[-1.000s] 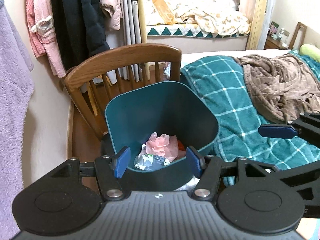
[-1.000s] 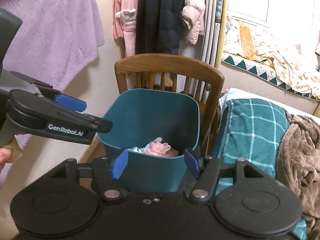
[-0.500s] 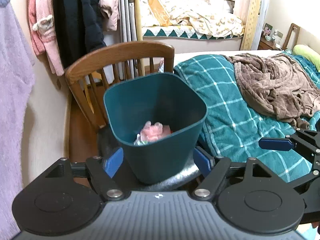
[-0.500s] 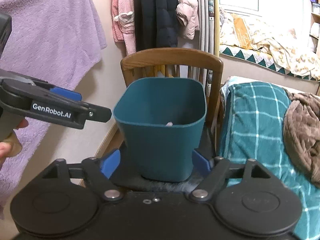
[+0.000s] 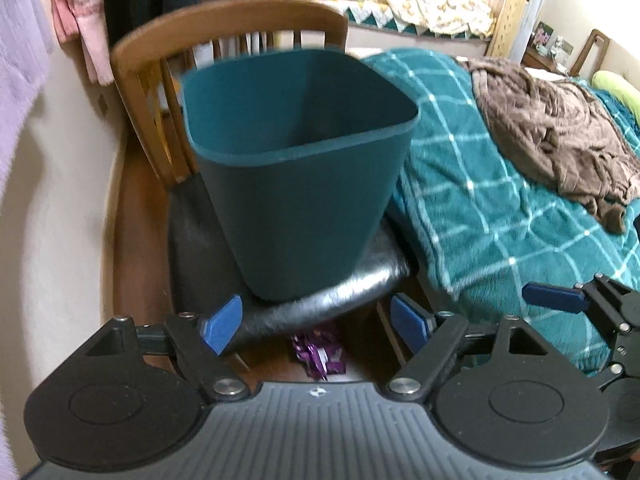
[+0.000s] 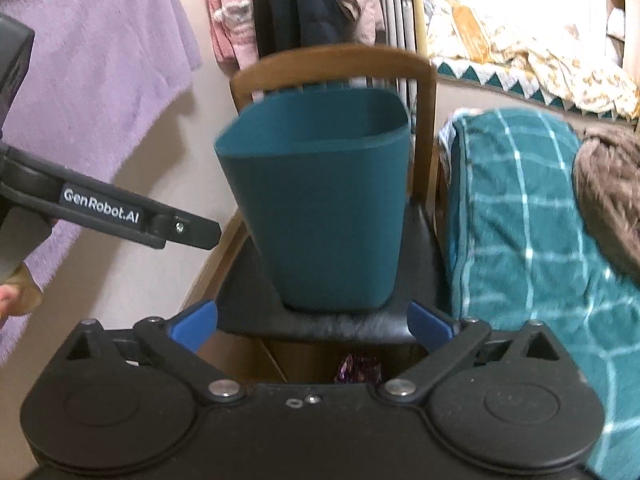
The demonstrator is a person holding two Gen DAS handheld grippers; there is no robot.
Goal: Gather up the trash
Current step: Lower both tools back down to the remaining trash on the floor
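A teal trash bin (image 5: 300,168) stands upright on the black seat of a wooden chair (image 5: 224,32); it also shows in the right wrist view (image 6: 324,208). Its contents are hidden from this low angle. A crumpled purple wrapper (image 5: 318,356) lies on the floor under the seat's front edge and shows in the right wrist view (image 6: 358,368). My left gripper (image 5: 318,324) is open and empty, low in front of the seat. My right gripper (image 6: 312,326) is open and empty, beside it on the right.
A bed with a teal checked blanket (image 5: 480,200) and a brown throw (image 5: 560,132) lies right of the chair. A wall with hanging clothes (image 6: 280,8) and a purple towel (image 6: 92,80) is on the left. The black seat (image 5: 320,296) overhangs the wrapper.
Both grippers have dropped lower and pulled back from the bin. The trash inside the bin is now out of sight, and the purple wrapper under the chair has come into view.
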